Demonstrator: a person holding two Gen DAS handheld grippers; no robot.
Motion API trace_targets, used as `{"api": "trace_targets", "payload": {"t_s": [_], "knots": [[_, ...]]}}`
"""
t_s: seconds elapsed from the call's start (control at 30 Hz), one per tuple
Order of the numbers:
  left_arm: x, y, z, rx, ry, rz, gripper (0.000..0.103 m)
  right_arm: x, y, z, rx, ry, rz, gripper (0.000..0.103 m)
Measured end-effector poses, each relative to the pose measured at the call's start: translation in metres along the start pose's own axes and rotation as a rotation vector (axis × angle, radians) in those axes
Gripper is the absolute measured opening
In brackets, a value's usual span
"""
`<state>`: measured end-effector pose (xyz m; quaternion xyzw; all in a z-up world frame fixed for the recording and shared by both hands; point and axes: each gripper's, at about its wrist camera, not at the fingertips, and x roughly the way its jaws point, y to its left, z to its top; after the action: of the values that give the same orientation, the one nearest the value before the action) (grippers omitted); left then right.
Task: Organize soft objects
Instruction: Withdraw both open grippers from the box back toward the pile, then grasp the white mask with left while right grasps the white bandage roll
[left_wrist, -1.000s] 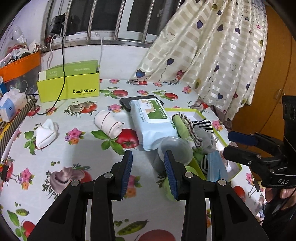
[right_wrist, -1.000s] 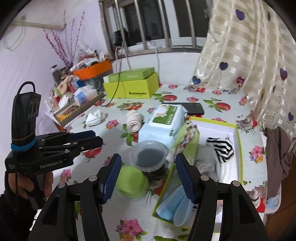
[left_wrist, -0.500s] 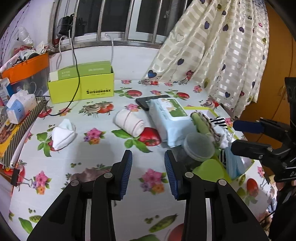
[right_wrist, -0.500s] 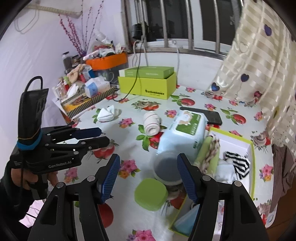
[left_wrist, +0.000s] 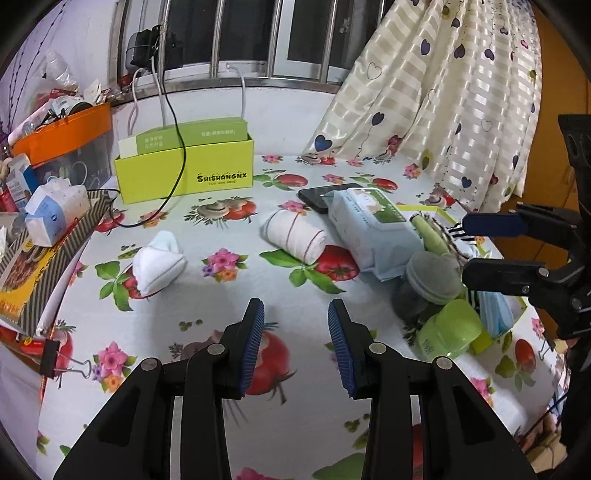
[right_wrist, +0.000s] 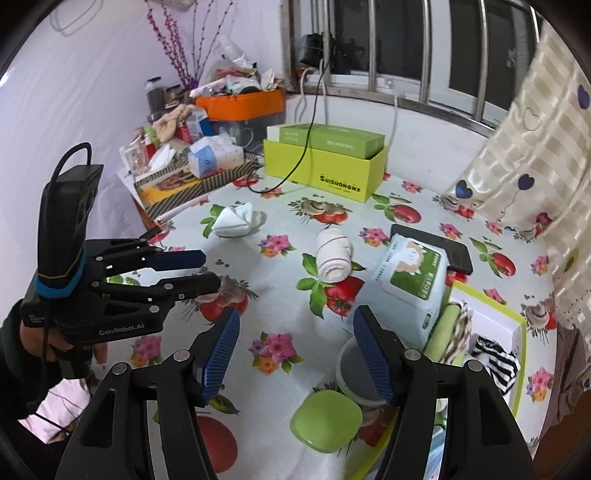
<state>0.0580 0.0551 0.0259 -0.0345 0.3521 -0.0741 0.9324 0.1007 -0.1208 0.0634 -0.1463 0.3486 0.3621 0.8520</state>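
White rolled sock: lies on its side on the floral plastic tablecloth, just beside the pale blue wet-wipe pack; loose, so likely waiting to be collected.
White folded sock: sits alone, well apart from the roll, toward the cluttered left edge.
Green-rimmed shallow box: at the table's right side, already holding a black-and-white striped cloth and a rolled green cloth; it looks like the place where soft things go.
Left gripper: blue-padded jaws partly apart, nothing between them, hanging over bare tablecloth short of both socks.
Right gripper: jaws wide apart and empty, angled down toward the rolled sock, probably set wide to take its bulk.
Lime round lid: lies beside a clear plastic jar, close under the right gripper's fingers, so a reach should clear them.
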Motion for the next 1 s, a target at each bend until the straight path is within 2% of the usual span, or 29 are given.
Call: {"api": "trace_targets", "payload": {"t_s": [0.37, 0.73, 0.77, 0.83, 1.0], "knots": [[-0.001, 0.039, -0.002, -0.051, 0.021, 0.011, 0.038, 0.027, -0.003, 0.015, -0.014, 0.055, 0.022, 0.064], [0.011, 0.085, 0.006, -0.072, 0.046, 0.106, 0.038, 0.051, -0.009, 0.033, -0.032, 0.102, 0.043, 0.064], [0.013, 0.088, 0.008, -0.069, 0.051, 0.113, 0.038, 0.054, -0.010, 0.036, -0.031, 0.107, 0.047, 0.064], [0.019, 0.097, 0.011, -0.076, 0.056, 0.128, 0.046, 0.059, -0.012, 0.040, -0.033, 0.118, 0.052, 0.064], [0.037, 0.115, 0.021, -0.097, 0.074, 0.141, 0.046, 0.081, -0.018, 0.054, -0.036, 0.158, 0.069, 0.064]]}}
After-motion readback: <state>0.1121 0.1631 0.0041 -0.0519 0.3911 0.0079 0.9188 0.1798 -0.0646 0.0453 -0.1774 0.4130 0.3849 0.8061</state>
